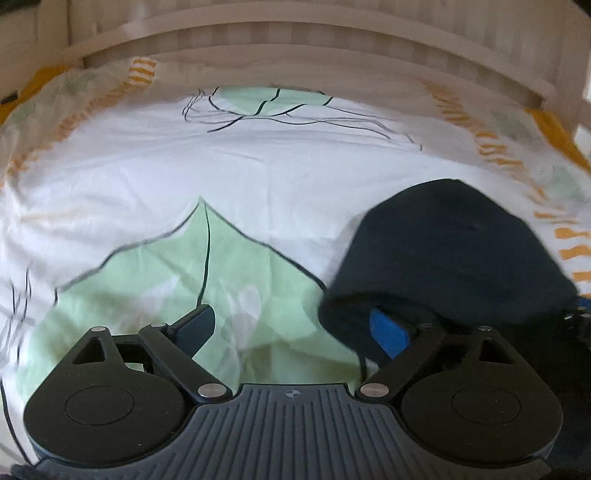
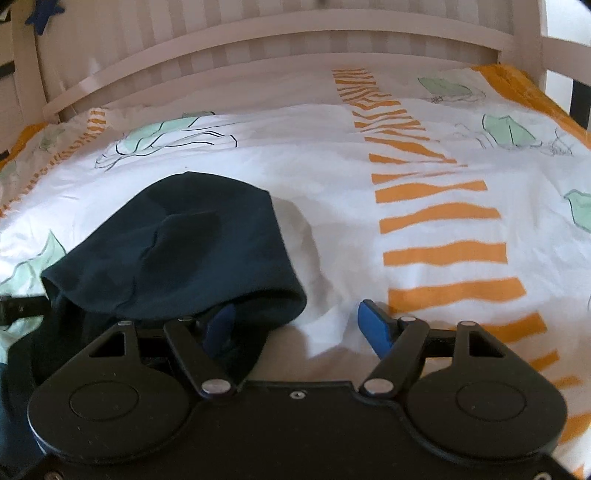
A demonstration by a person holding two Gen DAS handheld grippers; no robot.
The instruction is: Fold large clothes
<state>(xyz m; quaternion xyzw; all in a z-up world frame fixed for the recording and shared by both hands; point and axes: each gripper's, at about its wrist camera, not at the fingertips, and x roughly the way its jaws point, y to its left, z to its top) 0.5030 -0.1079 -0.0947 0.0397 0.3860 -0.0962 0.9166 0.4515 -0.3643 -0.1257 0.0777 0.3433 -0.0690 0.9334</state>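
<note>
While both cameras look along a bed toward a pale slatted headboard [image 1: 295,33], the left hand-held gripper [image 1: 295,328] sits low over the bed cover [image 1: 258,166], fingers spread wide apart with nothing between them. Its left finger [image 1: 195,326] hovers over a big green leaf print [image 1: 184,273]; its right finger [image 1: 388,332], bright blue pad, is right at the edge of the dark navy garment [image 1: 450,251], seemingly tucked just under the rim, contact unclear. Garment lies bunched in a rounded mound on the cover, to the right in the left wrist view, near an orange striped band [image 1: 569,251]. In the right wrist view the same garment [image 2: 177,243] is on the left, more dark cloth trailing down past the gripper body. The right hand-held gripper [image 2: 299,328] is also wide apart, gripping nothing; its left finger [image 2: 219,328] pokes into the garment's open rim, its right finger [image 2: 376,328] is over bare white cover [image 2: 332,177], just beside the orange stripes [image 2: 443,251]. The frame is slightly blurred. Headboard [image 2: 258,44] runs across the back.
</note>
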